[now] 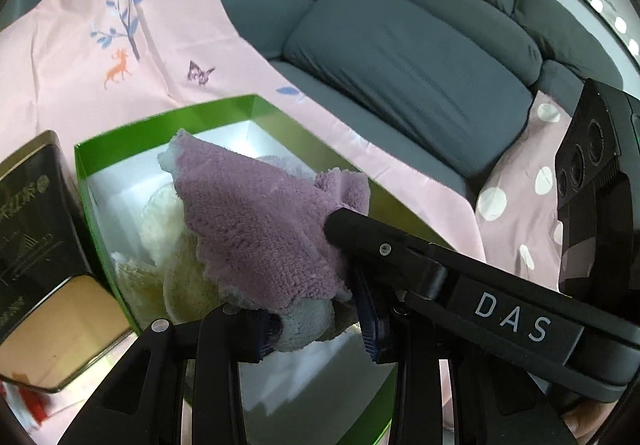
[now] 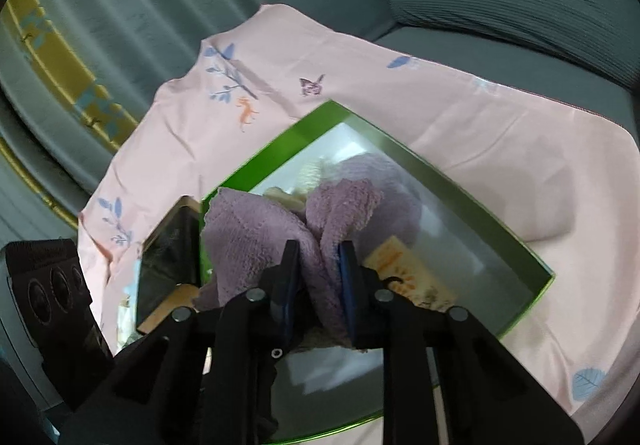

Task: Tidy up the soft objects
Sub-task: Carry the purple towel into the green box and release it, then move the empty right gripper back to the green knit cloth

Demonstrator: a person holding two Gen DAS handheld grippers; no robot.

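— While it hangs over the green box (image 1: 120, 141), where does the purple cloth (image 1: 256, 221) sit exactly?

— It is stretched between the two tools, above the white inside of the box. One end is bunched between the blue pads of the left gripper (image 1: 318, 329), which are clamped on a grey-lilac fold of it. The other end is pinched by the right gripper (image 2: 320, 285), whose jaws press on the fluffy fabric from both sides.

— So neither claw is open?

— Neither. Both grip the same cloth. In the left wrist view the right tool's black finger (image 1: 360, 225) reaches in from the right and meets the cloth's far corner.

— What lies under it?

— A cream plush thing (image 1: 168, 221) rests on the box floor, partly covered by the cloth. The right wrist view also shows a pale card with orange print (image 2: 404, 269) in the box, just beside that gripper's right finger.

— And around the box?

— A dark tin (image 1: 36, 229) with a golden mirrored face stands touching the box's left wall. Box and tin sit on a pink sheet (image 1: 72, 57) printed with a tree, a deer and a butterfly. The sheet is spread over a grey sofa (image 1: 400, 57), and a pink cloth with white dots (image 1: 520, 201) lies to the right.
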